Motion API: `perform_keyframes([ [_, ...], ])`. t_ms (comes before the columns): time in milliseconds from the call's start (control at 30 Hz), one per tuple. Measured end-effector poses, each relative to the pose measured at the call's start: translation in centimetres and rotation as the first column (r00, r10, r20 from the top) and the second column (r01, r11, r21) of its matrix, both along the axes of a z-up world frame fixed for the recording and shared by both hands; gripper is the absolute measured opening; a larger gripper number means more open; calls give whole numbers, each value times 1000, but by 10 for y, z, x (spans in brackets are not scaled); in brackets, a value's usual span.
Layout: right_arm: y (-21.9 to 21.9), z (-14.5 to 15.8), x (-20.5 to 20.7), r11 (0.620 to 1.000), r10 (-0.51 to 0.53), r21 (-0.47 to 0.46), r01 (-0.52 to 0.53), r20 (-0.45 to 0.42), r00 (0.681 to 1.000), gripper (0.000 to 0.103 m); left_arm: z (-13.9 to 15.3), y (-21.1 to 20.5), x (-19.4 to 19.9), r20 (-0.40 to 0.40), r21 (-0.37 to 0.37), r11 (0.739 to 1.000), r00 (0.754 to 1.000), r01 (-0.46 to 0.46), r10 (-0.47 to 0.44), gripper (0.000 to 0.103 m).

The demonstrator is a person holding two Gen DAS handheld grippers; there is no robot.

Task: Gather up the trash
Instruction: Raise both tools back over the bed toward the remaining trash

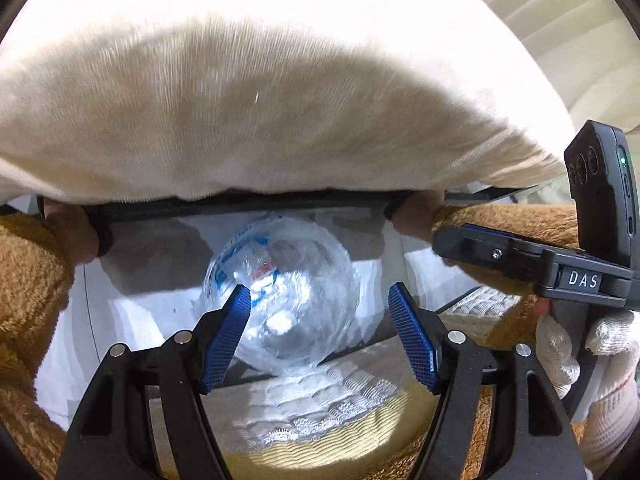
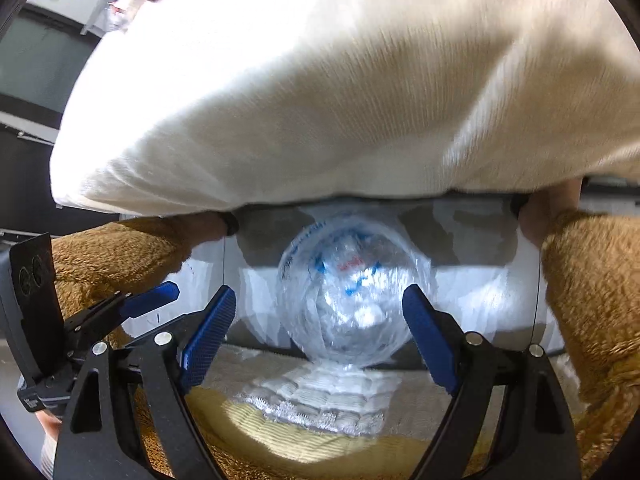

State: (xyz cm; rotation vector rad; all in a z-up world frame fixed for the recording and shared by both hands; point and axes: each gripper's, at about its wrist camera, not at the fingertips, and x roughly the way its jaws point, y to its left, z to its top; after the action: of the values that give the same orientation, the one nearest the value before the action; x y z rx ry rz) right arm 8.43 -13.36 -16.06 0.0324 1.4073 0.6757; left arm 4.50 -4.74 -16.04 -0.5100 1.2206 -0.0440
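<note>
A crumpled clear plastic bottle (image 1: 280, 288) with blue and red print lies end-on just ahead of my left gripper (image 1: 320, 300), whose blue pads are open, the left pad (image 1: 228, 336) overlapping the bottle's edge. The same bottle (image 2: 348, 300) sits between and beyond the open pads of my right gripper (image 2: 320, 304). Neither gripper holds anything. The bottle seems to hang in an opening held wide by two bare hands (image 1: 72, 236), likely a white bag; I cannot tell for sure. The right gripper's body (image 1: 560, 264) shows in the left wrist view, the left gripper (image 2: 120, 304) in the right wrist view.
A large cream cloth mass (image 1: 260, 100), probably someone's clothed body, fills the upper half of both views. Brown fleece sleeves (image 2: 592, 300) flank the opening. A white gloved hand (image 1: 592, 356) grips the right gripper. A beige textured surface (image 2: 312, 432) lies below.
</note>
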Motion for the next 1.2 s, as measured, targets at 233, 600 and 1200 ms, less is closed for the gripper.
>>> perform_keyframes([
  [233,-7,50,-10,993,23,104,-49,239,971,84,42,11,-7,182,47,999,983,-23,14,70],
  [600,1,112,-3,981,71,113,-155,537,840,84,102,41,3,366,125,989,931,-73,22,70],
  [1200,54,151,100,973,97,100,-209,642,760,84,145,107,75,414,202,972,910,-124,30,70],
])
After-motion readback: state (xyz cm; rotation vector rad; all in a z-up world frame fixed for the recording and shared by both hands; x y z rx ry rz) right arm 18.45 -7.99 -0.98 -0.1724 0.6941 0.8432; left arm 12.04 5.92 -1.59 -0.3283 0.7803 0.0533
